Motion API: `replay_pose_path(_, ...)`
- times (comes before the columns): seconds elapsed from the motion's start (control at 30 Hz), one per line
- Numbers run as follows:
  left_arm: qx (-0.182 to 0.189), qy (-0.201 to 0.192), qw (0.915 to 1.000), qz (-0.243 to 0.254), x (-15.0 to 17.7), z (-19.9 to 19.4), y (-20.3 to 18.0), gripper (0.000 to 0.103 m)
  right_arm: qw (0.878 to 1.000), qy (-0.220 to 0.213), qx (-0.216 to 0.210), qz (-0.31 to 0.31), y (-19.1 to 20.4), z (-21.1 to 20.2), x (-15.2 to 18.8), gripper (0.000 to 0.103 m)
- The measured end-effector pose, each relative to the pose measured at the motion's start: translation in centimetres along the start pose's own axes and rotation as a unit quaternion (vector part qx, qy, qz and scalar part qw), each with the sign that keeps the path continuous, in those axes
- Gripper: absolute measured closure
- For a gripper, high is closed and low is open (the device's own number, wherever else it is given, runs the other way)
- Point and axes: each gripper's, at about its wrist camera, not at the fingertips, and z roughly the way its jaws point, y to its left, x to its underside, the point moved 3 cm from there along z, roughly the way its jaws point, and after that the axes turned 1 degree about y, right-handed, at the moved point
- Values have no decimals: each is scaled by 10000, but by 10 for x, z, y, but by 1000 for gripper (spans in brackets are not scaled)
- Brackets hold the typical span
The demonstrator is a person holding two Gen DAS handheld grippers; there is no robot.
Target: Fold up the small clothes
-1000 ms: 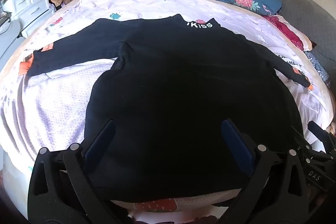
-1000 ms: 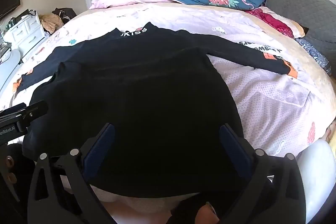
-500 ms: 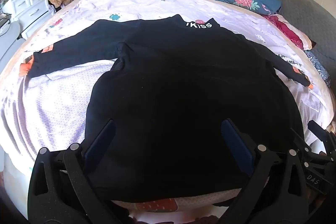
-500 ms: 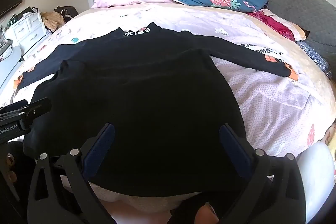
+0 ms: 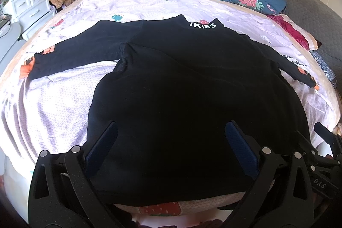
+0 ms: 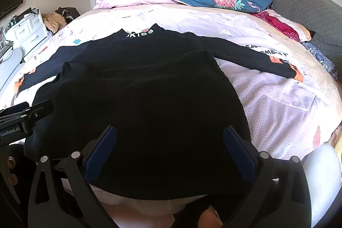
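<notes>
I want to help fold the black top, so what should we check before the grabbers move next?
1. Black top lies flat on the bed: ok.
2. Both sleeves spread out sideways: ok.
3. Left gripper open, holding nothing: ok.
4. Right gripper open, holding nothing: ok.
5. Bottom hem smooth: ok in both views.
6. Anything hidden under the top: cannot tell.

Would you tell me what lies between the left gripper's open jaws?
Only the black top's lower body spread on the bed, seen in the left wrist view.
</notes>
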Motion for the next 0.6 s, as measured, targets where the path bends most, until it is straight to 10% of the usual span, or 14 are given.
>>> replay_pose_path(0.6,-12,15,10000,-7,2,0,-1,9,10000,-5,6,35,0,-2,1,4)
